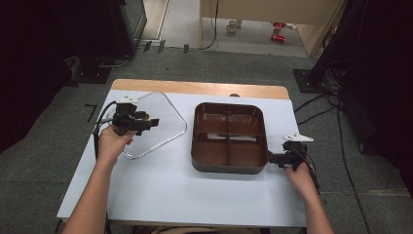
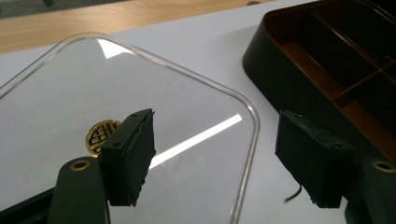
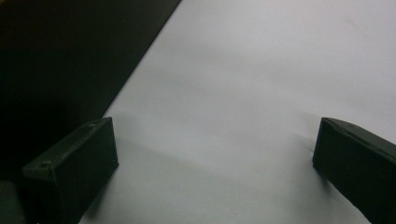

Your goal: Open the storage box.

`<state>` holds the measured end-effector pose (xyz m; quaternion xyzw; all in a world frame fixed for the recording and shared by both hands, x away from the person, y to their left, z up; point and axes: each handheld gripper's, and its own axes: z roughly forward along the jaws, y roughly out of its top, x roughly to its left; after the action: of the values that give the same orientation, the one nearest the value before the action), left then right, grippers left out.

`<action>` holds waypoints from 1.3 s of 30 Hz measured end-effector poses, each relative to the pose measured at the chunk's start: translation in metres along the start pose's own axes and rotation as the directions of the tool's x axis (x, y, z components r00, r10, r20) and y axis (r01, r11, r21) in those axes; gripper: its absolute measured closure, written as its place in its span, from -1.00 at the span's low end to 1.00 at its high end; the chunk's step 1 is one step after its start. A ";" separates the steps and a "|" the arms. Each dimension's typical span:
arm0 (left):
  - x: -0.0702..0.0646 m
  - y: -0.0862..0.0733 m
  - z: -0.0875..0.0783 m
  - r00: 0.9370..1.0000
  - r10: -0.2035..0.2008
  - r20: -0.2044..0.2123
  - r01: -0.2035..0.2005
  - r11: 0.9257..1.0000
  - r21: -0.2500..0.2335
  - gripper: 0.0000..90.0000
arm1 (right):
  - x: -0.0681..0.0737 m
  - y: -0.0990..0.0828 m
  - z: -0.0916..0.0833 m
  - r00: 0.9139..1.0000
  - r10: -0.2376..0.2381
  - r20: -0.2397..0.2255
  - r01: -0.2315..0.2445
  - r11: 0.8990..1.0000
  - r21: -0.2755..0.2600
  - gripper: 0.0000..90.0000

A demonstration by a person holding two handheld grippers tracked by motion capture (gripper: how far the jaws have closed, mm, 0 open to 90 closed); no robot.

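Observation:
A clear plastic lid with rounded corners lies flat on the white table's left half. My left gripper hovers above it, held in a hand. In the left gripper view, my left gripper stands open with nothing between its pads, and the lid lies below them. A dark brown tray with four empty compartments sits mid-table. My right gripper rests by the tray's front right corner. In the right gripper view, my right gripper is open over bare table, and the tray wall is at the left.
A round gold sticker shows through the lid. The tray's side lies close to the lid's right edge. The white table has a wooden strip along its far edge, with grey floor and cables beyond.

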<state>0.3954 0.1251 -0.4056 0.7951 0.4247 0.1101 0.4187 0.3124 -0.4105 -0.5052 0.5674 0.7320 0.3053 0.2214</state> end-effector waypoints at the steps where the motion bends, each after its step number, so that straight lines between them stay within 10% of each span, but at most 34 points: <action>1: -0.004 0.000 -0.001 1.000 0.008 0.004 -0.008 1.000 -0.002 -0.41 | 0.000 0.000 0.000 1.000 0.001 0.000 -0.001 1.000 0.000 -1.00; 20: -0.059 -0.038 -0.003 0.992 0.124 0.039 -0.124 0.992 -0.004 -0.53 | 0.000 0.000 0.000 1.000 0.001 0.000 -0.001 1.000 0.001 -1.00; 32: -0.087 -0.065 0.014 0.971 0.221 0.094 -0.222 0.975 0.004 -0.54 | 0.000 0.000 0.000 1.000 0.001 0.000 -0.001 1.000 0.001 -1.00; 39: -0.100 -0.078 0.036 0.958 0.265 0.111 -0.275 0.958 0.086 -0.54 | 0.000 0.000 0.000 1.000 0.001 0.000 -0.001 1.000 0.000 -1.00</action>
<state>0.3076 0.0503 -0.4698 0.8702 0.2961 0.1054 0.3796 0.3124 -0.4105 -0.5052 0.5677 0.7319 0.3051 0.2212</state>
